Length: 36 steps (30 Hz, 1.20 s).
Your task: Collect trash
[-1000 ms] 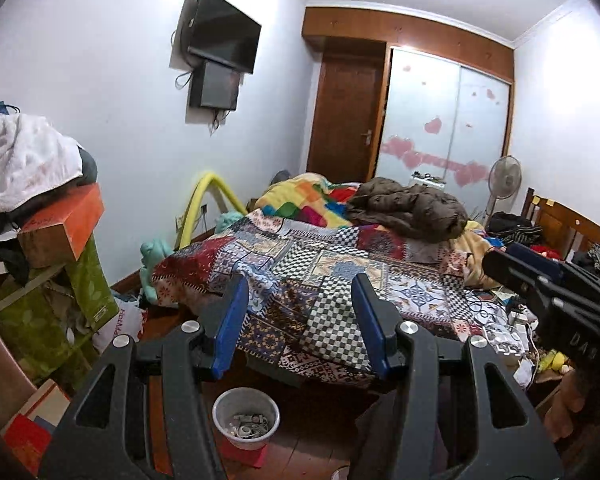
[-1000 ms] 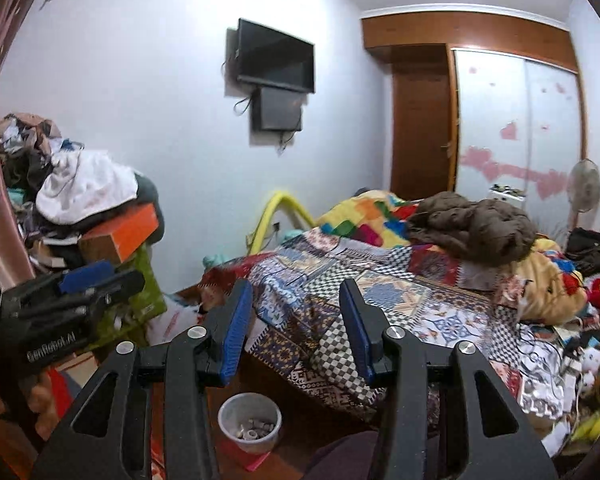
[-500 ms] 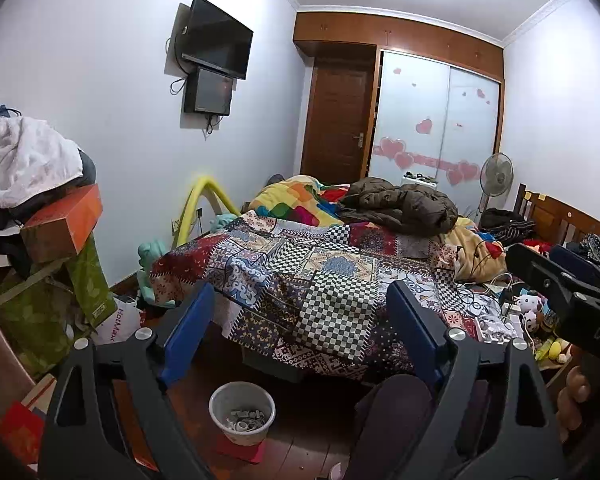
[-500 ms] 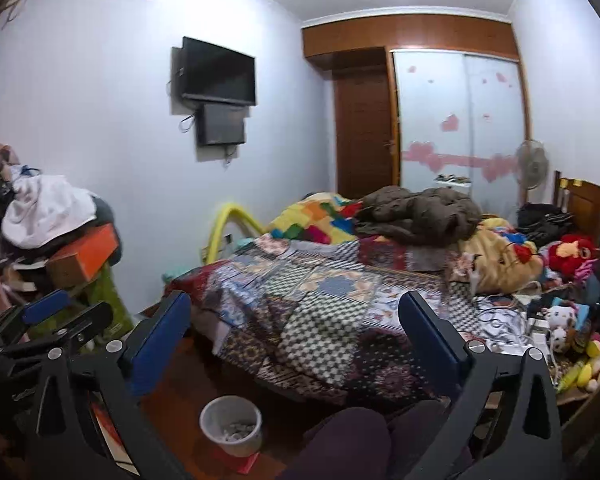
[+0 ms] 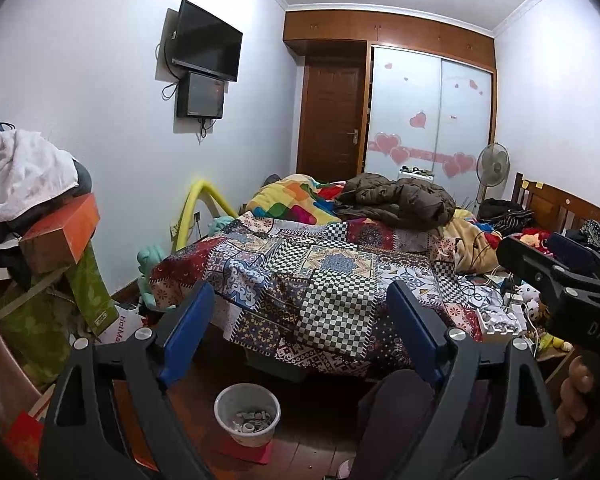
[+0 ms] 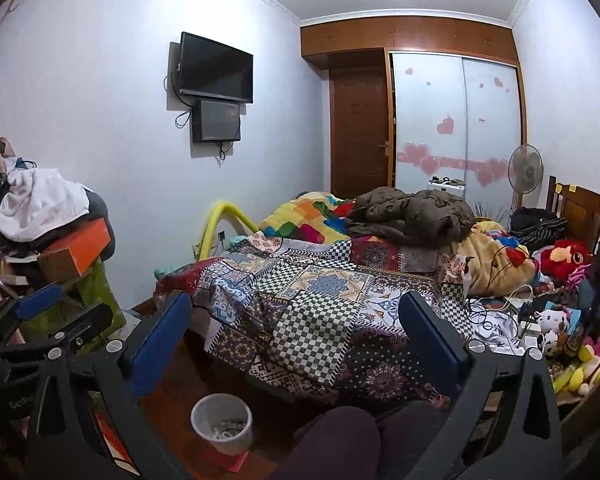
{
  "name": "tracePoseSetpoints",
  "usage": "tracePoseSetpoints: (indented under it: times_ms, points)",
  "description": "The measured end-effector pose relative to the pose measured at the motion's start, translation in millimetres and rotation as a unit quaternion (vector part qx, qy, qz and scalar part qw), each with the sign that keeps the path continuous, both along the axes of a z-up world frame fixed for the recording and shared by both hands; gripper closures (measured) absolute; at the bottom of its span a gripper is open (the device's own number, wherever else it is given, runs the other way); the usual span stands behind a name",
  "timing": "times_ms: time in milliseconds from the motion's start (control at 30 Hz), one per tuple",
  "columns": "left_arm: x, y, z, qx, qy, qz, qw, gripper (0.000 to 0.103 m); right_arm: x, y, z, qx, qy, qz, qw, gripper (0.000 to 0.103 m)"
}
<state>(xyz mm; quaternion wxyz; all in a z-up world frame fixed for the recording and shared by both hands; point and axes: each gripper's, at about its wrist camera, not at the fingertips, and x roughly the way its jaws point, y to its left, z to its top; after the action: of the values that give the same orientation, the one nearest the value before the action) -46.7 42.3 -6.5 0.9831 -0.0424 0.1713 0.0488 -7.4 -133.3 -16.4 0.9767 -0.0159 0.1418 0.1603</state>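
Observation:
A small white bin (image 5: 247, 411) (image 6: 221, 420) with scraps inside stands on a red mat on the wooden floor, low between my fingers in both views. My left gripper (image 5: 300, 296) is open with nothing between its blue pads. My right gripper (image 6: 296, 304) is open as wide, also with nothing in it. Each gripper hangs above the floor, facing the foot of the bed (image 5: 332, 264) (image 6: 320, 280). The right gripper (image 5: 532, 246) shows at the right edge of the left wrist view, and the left gripper (image 6: 82, 304) at the left edge of the right wrist view.
A patchwork quilt covers the bed; a brown jacket (image 6: 416, 212) lies on it. Cables, a white box (image 5: 500, 318) and plush toys (image 6: 560, 256) crowd its right side. Piled boxes and clothes (image 5: 40, 216) stand left. A person's dark-trousered knee (image 6: 340, 440) is at the bottom.
Both grippers' jaws have spread from about half open to wide. Both views drew back a little from the bed, and the bin now sits lower between the fingers.

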Motion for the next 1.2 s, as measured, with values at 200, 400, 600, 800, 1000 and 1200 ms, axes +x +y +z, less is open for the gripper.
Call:
tracePoseSetpoints:
  times_ms: [200, 400, 600, 800, 1000, 1200]
  points:
    - [-0.4, -1.2, 0.3, 0.002, -0.001, 0.001, 1.0, 0.015, -0.9, 0.4, -0.5, 0.001, 0.002, 0.001, 1.0, 0.0]
    - [0.1, -1.0, 1.4, 0.003, -0.001, 0.001, 1.0, 0.015, -1.2, -3.0, 0.8, 0.001, -0.001, 0.004, 1.0, 0.0]
    - [-0.4, 0.1, 1.5, 0.006, -0.005, 0.001, 1.0, 0.007, -2.1, -4.5, 1.8, 0.001, 0.0, 0.007, 1.0, 0.0]
    - [0.0, 1.5, 0.7, 0.009, -0.008, 0.002, 0.9999, 0.006, -1.1, -5.0, 1.2, 0.002, 0.001, 0.008, 1.0, 0.0]
    - [-1.1, 2.1, 0.5, 0.012, -0.01, -0.001, 0.9999, 0.005, -1.7, -5.7, 2.1, 0.003, 0.003, 0.009, 1.0, 0.0]
    - [-2.3, 1.4, -0.2, 0.012, -0.011, -0.001, 0.9999, 0.005, -3.0, -4.6, 3.6, 0.001, 0.001, 0.008, 1.0, 0.0]
